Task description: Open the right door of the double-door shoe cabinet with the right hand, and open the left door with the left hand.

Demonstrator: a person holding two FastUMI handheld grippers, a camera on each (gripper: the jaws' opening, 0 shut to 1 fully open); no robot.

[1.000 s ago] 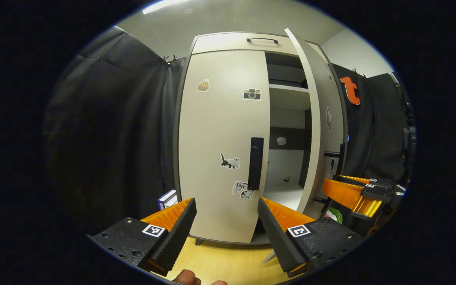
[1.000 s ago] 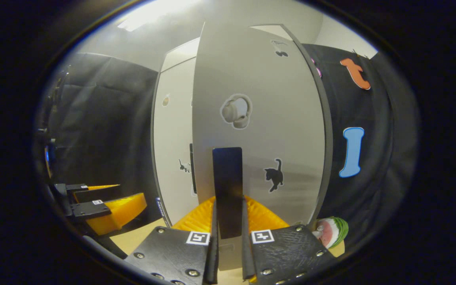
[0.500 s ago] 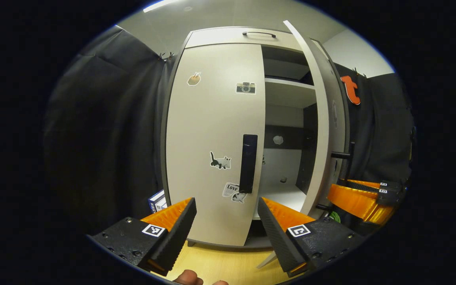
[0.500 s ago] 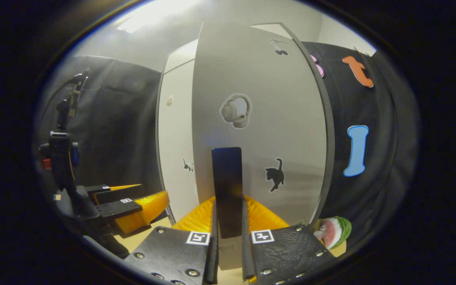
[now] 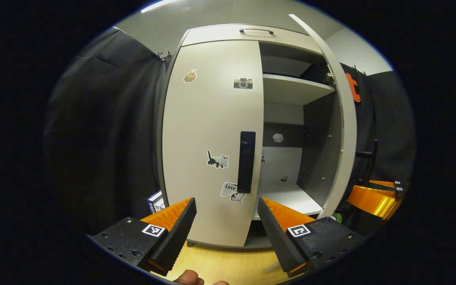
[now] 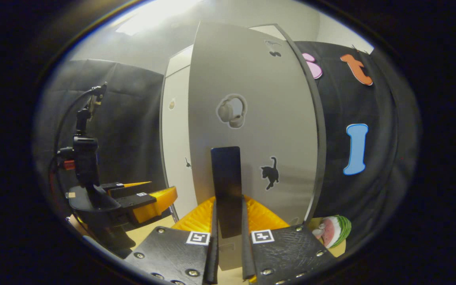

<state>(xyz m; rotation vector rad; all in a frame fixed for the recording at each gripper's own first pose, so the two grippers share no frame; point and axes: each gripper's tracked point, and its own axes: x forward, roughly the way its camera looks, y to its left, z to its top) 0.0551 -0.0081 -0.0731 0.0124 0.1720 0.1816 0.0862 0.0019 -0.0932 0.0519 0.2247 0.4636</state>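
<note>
Left gripper view: the left tongs (image 5: 226, 221), black fingers with orange backing, stand wide apart and hold nothing. They hover over the pale wooden floor (image 5: 228, 267) in front of the tall off-white double-door shoe cabinet (image 5: 228, 35). The left door (image 5: 208, 118), off-white with small stickers, is shut. Its flat black vertical handle (image 5: 246, 161) sits near the door's right edge, above and between the finger tips, apart from both. The right door (image 5: 344, 118) stands swung out, seen almost edge-on. Behind it the interior shows a white upper shelf (image 5: 291, 89) and a white lower shelf (image 5: 287, 198). The right tongs (image 5: 374, 196), orange and black, appear at the far right beside the open door. A small blue-and-white box (image 5: 154, 201) stands on the floor at the cabinet's left foot.

Right gripper view: the right tongs (image 6: 228, 237) are clamped on the black flat handle of the right door (image 6: 226, 186), one finger pressing on each side. The right door fills the middle, carrying an earmuff sticker (image 6: 231, 111) and a black cat sticker (image 6: 269, 173). The left door appears behind its left edge. The left tongs stand at lower left, fingers apart. A watermelon-slice toy (image 6: 333, 230) lies at the lower right.
</note>
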